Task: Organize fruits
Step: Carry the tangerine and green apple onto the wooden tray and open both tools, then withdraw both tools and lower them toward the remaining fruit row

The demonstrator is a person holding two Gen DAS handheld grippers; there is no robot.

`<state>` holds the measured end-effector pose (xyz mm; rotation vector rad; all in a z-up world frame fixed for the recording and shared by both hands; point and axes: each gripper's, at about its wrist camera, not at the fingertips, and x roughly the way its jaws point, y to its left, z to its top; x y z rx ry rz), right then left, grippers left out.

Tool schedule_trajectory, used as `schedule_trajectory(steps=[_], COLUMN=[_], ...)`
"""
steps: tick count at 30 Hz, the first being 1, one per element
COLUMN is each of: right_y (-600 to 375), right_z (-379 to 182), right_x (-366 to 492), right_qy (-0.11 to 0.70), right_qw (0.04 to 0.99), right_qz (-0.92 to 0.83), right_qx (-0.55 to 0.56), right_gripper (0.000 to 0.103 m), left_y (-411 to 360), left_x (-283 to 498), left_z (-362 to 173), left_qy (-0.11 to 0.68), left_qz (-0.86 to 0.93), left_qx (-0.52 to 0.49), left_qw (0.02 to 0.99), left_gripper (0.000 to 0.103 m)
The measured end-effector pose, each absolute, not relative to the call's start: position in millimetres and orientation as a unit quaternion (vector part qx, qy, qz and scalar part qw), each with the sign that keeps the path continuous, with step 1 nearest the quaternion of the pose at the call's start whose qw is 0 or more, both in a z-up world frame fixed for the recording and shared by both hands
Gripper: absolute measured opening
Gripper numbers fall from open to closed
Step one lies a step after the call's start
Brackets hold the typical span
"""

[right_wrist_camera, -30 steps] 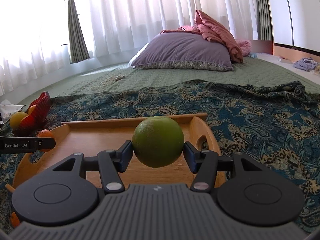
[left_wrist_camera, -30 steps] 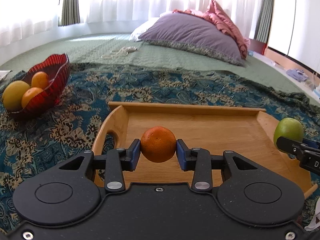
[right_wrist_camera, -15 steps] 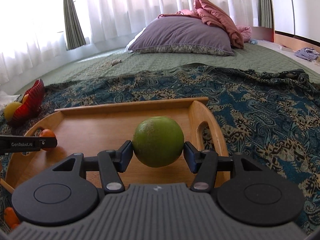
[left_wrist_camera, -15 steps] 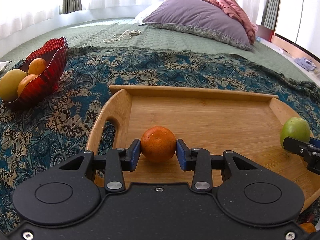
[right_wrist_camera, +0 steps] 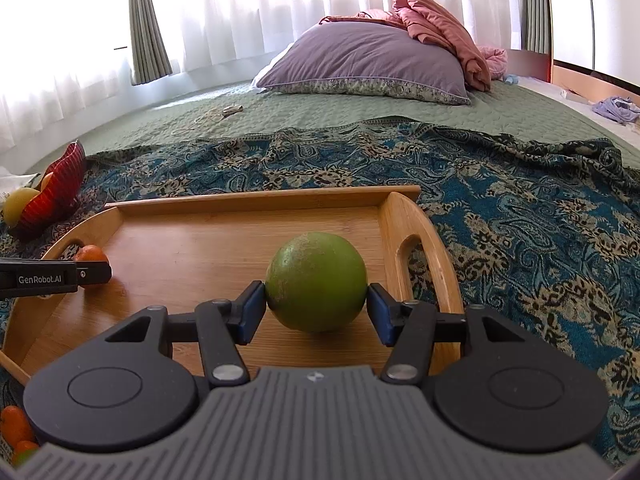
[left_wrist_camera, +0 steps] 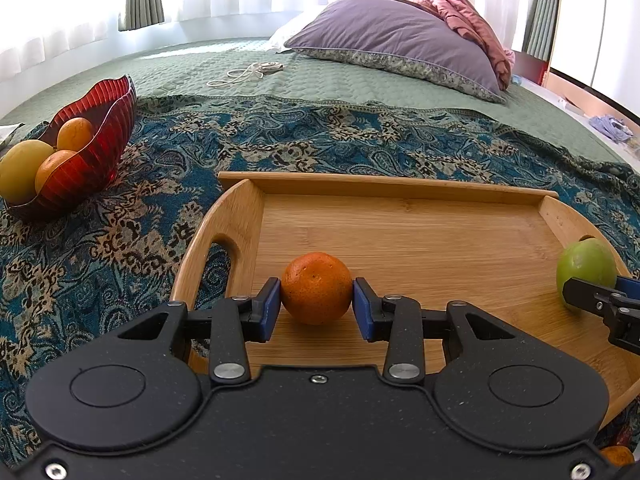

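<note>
A blue paisley-patterned throw is spread over the near part of a bed, and a quilted green bedspread is seen beyond it. A purple pillow is propped at the far right, with a pink blanket bunched on and behind it. A coiled white cord lies on the green bedspread. Sheer white curtains and grey-green drapes are hung along the far wall.
</note>
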<state>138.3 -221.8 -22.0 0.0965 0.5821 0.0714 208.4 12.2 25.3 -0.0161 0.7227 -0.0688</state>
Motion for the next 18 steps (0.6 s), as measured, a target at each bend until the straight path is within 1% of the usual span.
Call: schedule_trajectory(steps=[1, 3, 4, 7, 8, 9, 12, 13, 15, 18], right_y=[-222, -223, -223, -224, -224, -224, -225, -225, -226, -226], right_z=[-22, -22, -22, -19, -18, -17, -15, -15, -15, -14], right_x=[138, 138, 138, 135, 134, 133, 130, 128, 122, 112], right_qy=[0.287, 0.286, 0.284, 0.275, 0.274, 0.273, 0.271, 0.269, 0.266, 0.259], right_qw=[0.956, 0.956, 0.957, 0.959, 0.96, 0.96, 0.961, 0.961, 0.962, 0.964], right_qz=[0.035, 0.037, 0.038, 0.041, 0.041, 0.041, 0.042, 0.044, 0.046, 0.048], right_qx=[0.047, 0.049, 0.051, 0.05, 0.047, 0.045, 0.043, 0.044, 0.043, 0.04], right_gripper=[0.062, 0.064, 0.072, 0.073, 0.073, 0.074, 0.078, 0.079, 0.081, 0.085], left_y=[12, 13, 14, 14, 13, 13, 12, 11, 10, 10], left_x=[209, 208, 208, 207, 205, 202, 192, 189, 182, 169], left_z=[25, 25, 25, 26, 27, 29, 36, 38, 41, 46], left_qy=[0.355, 0.357, 0.357, 0.355, 0.351, 0.347, 0.333, 0.329, 0.322, 0.311], left_qz=[-0.035, -0.036, -0.037, -0.037, -0.036, -0.035, -0.042, -0.045, -0.049, -0.057], left_qx=[-0.009, -0.013, -0.014, -0.01, -0.007, -0.004, 0.007, 0.01, 0.015, 0.012], left_qw=[0.934, 0.933, 0.933, 0.934, 0.936, 0.937, 0.942, 0.943, 0.945, 0.949], left_gripper=[0.037, 0.037, 0.037, 0.038, 0.043, 0.049, 0.061, 0.063, 0.072, 0.078])
